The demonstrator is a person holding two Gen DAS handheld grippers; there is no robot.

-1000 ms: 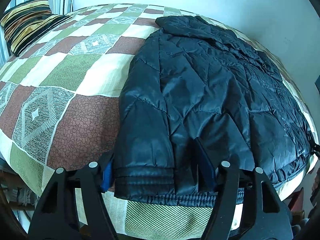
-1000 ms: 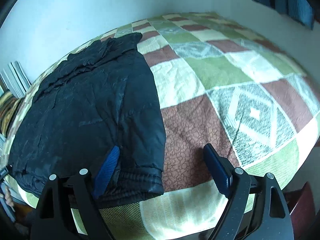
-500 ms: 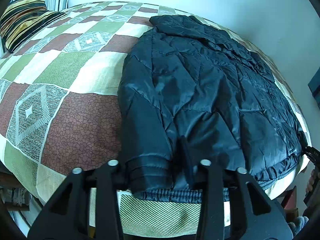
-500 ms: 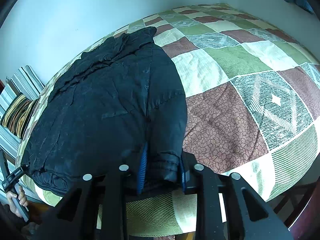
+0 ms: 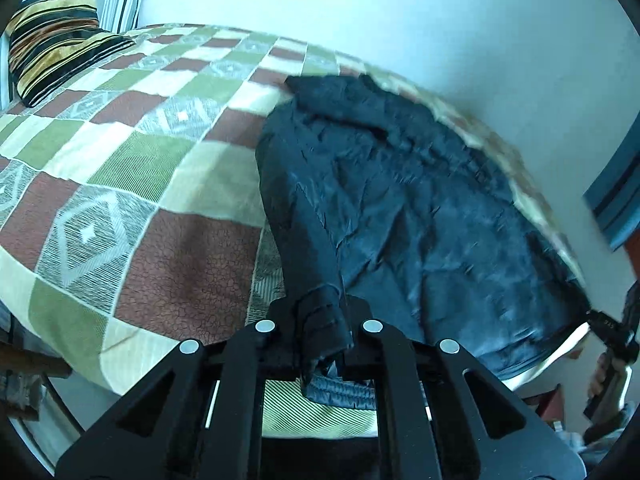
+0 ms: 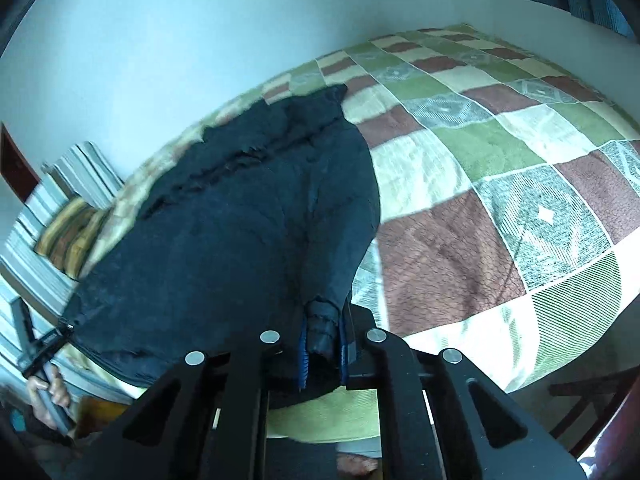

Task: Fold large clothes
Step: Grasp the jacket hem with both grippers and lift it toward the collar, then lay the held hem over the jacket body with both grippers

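Note:
A dark navy quilted jacket (image 5: 420,208) lies spread on the bed, collar toward the far wall. My left gripper (image 5: 320,336) is shut on the cuff of its left sleeve and holds it lifted above the bed's near edge. In the right wrist view the same jacket (image 6: 224,232) fills the left half. My right gripper (image 6: 322,344) is shut on the cuff of the other sleeve, raised off the cover. The other gripper shows small at the jacket's far corner in each view.
The bed has a checked green, brown and cream cover (image 5: 132,184). A striped cushion (image 5: 52,56) lies at its far left end, seen also in the right wrist view (image 6: 68,236). A pale wall runs behind. A dark chair (image 6: 592,408) stands off the near right corner.
Both grippers closed on the sleeve cuffs and have lifted them up off the bed. The views have tilted upward and the jacket's sleeves now rise toward the cameras.

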